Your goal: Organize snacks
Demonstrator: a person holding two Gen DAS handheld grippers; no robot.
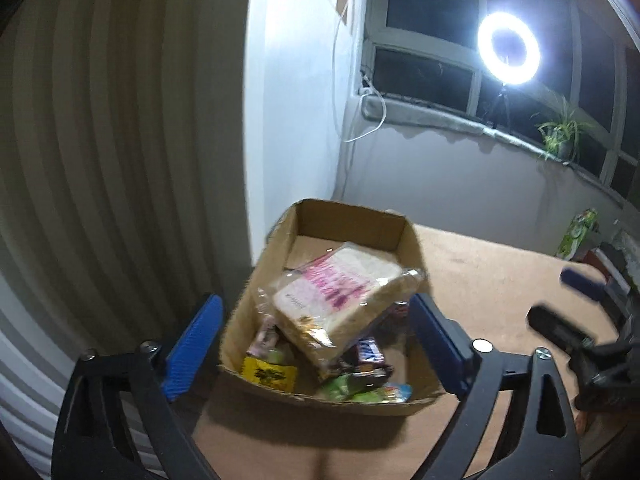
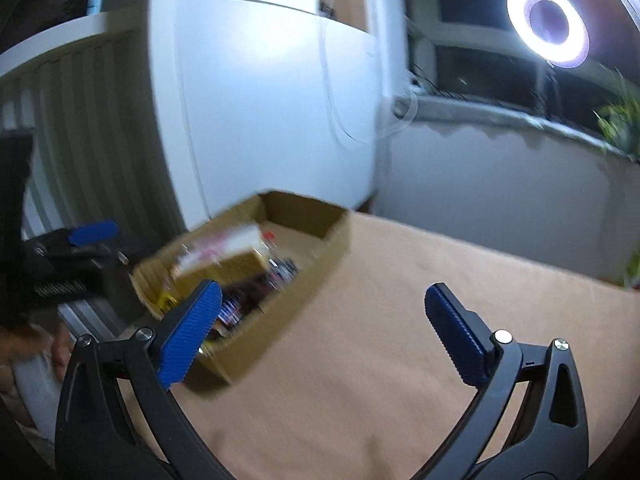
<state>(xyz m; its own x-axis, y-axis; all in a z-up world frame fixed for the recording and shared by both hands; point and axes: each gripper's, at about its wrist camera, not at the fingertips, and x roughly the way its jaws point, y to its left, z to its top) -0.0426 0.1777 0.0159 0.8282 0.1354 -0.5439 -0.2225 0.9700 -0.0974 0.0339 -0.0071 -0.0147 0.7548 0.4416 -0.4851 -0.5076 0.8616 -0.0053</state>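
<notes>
A cardboard box [image 1: 264, 268] stands on the brown table, holding a bag of sliced bread [image 1: 340, 292] on top of several small snack packets [image 1: 360, 360], with a yellow packet [image 1: 270, 374] at its near wall. My left gripper [image 1: 316, 344] is open and empty, just in front of the box with its blue pads to either side of it. In the right wrist view the box [image 2: 308, 260] lies ahead and to the left, blurred. My right gripper [image 2: 324, 332] is open and empty over the table, its left pad [image 2: 188, 340] next to the box's near corner. It also shows in the left wrist view [image 1: 576, 300].
A green snack bag [image 1: 580, 232] and dark packets stand at the table's far right edge. A white wall and ribbed curtain [image 1: 100, 160] lie left. A window sill with a ring light [image 1: 508, 50] and a plant [image 1: 560, 136] is behind. The brown table [image 2: 400, 340] stretches right of the box.
</notes>
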